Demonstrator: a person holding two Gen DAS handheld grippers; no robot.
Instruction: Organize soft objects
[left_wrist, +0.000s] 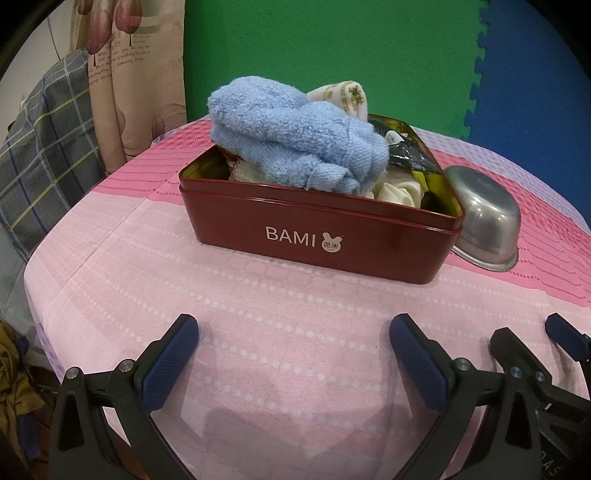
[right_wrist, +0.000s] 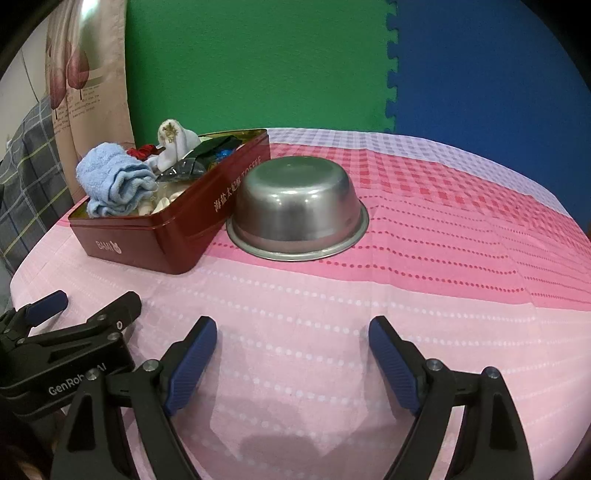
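A dark red BAMI tin (left_wrist: 295, 240) stands open on the pink tablecloth (left_wrist: 258, 332). A rolled light blue towel (left_wrist: 291, 144) lies on top of its contents, beside a white printed cloth (left_wrist: 341, 96), cream fabric (left_wrist: 395, 192) and dark packets (left_wrist: 410, 155). In the right wrist view the tin (right_wrist: 162, 236), towel (right_wrist: 114, 181) and white cloth (right_wrist: 173, 142) sit at left. My left gripper (left_wrist: 293, 332) is open and empty, in front of the tin. My right gripper (right_wrist: 291, 334) is open and empty, in front of the bowl. The left gripper also shows in the right wrist view (right_wrist: 88, 306).
An upside-down steel bowl (right_wrist: 297, 210) rests against the tin's right side; it also shows in the left wrist view (left_wrist: 487, 221). Green and blue foam mats (right_wrist: 258, 62) form the back wall. A curtain (left_wrist: 140, 74) and plaid cloth (left_wrist: 48, 147) hang at left. The table edge curves away on the left.
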